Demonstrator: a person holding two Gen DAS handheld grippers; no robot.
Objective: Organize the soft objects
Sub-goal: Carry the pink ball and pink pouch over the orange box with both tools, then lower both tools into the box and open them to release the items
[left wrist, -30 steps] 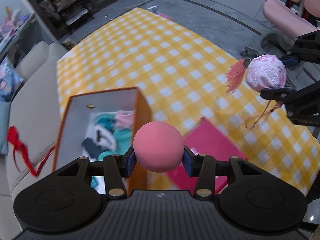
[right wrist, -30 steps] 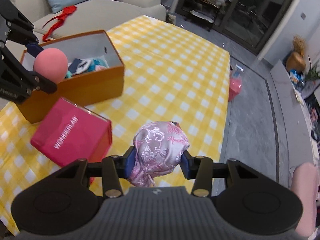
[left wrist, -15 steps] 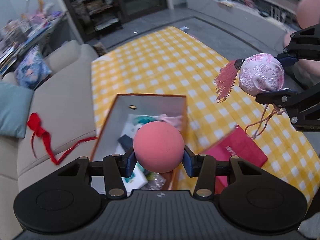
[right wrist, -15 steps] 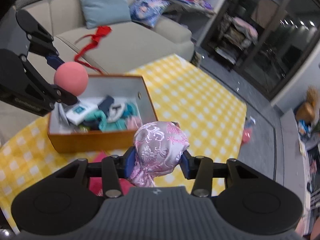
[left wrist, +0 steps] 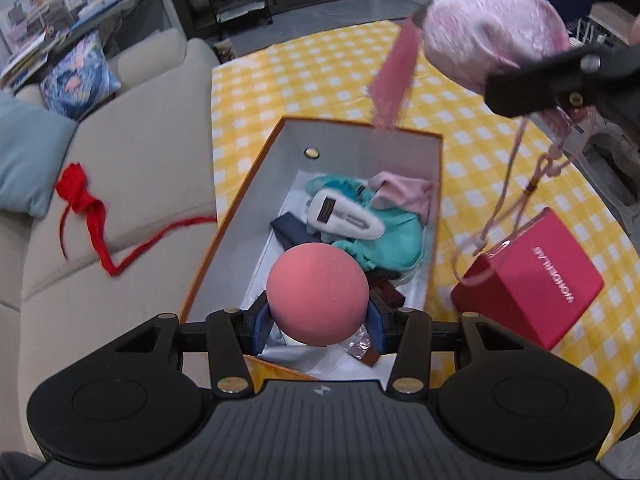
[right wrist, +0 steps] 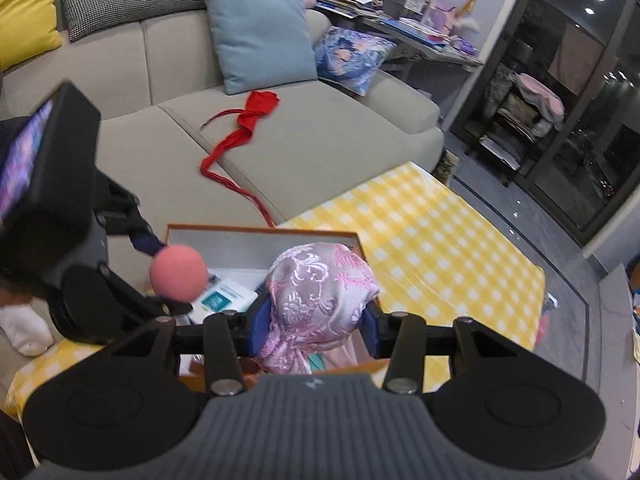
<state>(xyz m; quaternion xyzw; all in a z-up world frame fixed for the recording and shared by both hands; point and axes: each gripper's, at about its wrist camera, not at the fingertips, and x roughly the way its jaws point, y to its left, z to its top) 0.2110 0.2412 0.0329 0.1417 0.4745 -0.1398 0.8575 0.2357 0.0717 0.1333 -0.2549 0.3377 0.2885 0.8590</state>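
Observation:
My left gripper (left wrist: 318, 314) is shut on a pink foam ball (left wrist: 318, 294) and holds it above the near end of an open orange box (left wrist: 236, 216) with grey inner walls. The box holds teal and pink cloths (left wrist: 384, 236) and a white item. My right gripper (right wrist: 316, 320) is shut on a pink silk pouch (right wrist: 320, 300) and holds it above the box (right wrist: 260, 232). The pouch (left wrist: 492, 36) with its pink tassel (left wrist: 394, 76) and cords hangs at the upper right of the left wrist view. The ball (right wrist: 179, 273) also shows in the right wrist view.
The box stands on a table with a yellow checked cloth (left wrist: 320, 76). A magenta box (left wrist: 532, 284) lies to the right of the orange box. A beige sofa (left wrist: 128, 168) with a red ribbon (left wrist: 86, 210) and cushions (right wrist: 260, 36) runs along the left.
Both grippers have moved over the orange box with their loads. The pouch has come much closer to the left camera. Both grips are unchanged.

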